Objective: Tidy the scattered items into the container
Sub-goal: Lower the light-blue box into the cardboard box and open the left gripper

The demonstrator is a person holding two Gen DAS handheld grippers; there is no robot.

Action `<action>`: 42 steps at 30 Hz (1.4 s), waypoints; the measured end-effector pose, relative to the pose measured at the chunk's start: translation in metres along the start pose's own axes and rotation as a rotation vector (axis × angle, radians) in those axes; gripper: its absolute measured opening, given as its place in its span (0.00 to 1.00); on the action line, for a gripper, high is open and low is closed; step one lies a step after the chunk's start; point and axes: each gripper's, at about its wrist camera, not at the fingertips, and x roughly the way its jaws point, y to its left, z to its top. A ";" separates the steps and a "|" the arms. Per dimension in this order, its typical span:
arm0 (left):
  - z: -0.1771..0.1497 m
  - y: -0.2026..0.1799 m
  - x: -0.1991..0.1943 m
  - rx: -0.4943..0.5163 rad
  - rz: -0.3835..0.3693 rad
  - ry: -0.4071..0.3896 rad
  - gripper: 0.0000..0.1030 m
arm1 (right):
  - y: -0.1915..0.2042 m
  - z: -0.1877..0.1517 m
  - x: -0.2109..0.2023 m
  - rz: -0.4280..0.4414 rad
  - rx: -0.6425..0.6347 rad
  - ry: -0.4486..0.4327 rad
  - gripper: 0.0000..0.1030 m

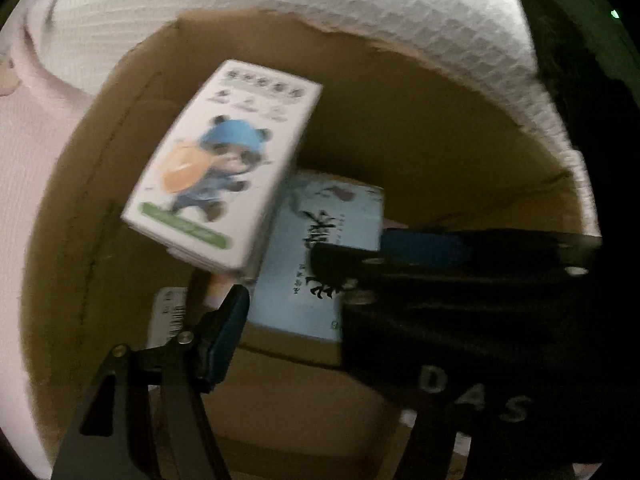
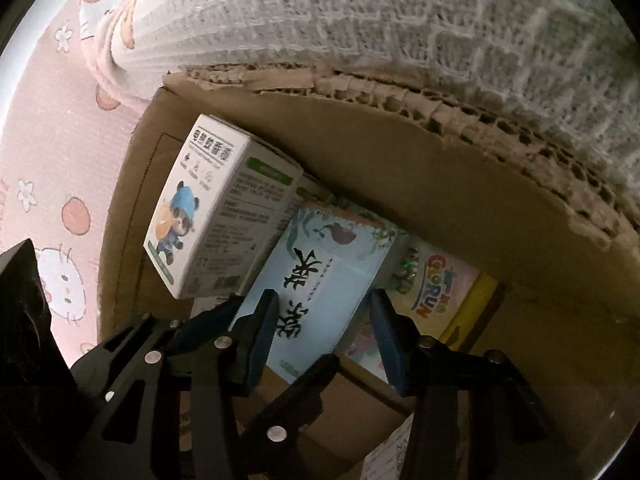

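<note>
Left wrist view: brown corrugated cardboard box [image 1: 400,128] fills centre frame, seen from above into its interior. White rectangular carton printed with a blue-hooded cartoon bear [image 1: 218,168] at centre left, tilted, blurred; contact with anything below not resolvable. Pale blue flat carton with black brush calligraphy [image 1: 316,248] under it toward lower centre, inside the box. Left gripper [image 1: 294,300]: one blue-padded finger at lower left, the other at right partly hidden behind a black gripper body; jaws spread wide, nothing between.

Right wrist view: same white carton [image 2: 218,210] at centre left, leaning over the edge of the blue carton [image 2: 324,276]. Pastel carton lettered "COLORUN" [image 2: 440,286] at centre right beside the blue one, against the box wall [image 2: 460,200]. Right gripper [image 2: 326,328] at lower centre, jaws apart, pads on either side of the blue carton's near end; touching or not, cannot tell. Pink cartoon-cat patterned sheet [image 2: 60,168] at left, white waffle-weave fabric [image 2: 400,16] across the top.
</note>
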 end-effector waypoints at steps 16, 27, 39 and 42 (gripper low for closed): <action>-0.045 0.039 -0.033 -0.126 -0.162 0.048 0.39 | 0.004 -0.020 -0.022 -0.014 -0.054 0.004 0.31; -0.044 0.054 -0.034 -0.156 -0.146 0.051 0.23 | -0.006 -0.005 -0.002 -0.038 -0.055 0.048 0.31; -0.035 0.064 -0.041 -0.199 -0.201 0.002 0.13 | -0.018 0.003 -0.006 -0.064 -0.050 0.015 0.32; -0.034 0.064 -0.045 -0.200 -0.186 0.008 0.13 | -0.021 0.004 -0.012 -0.058 -0.054 0.005 0.32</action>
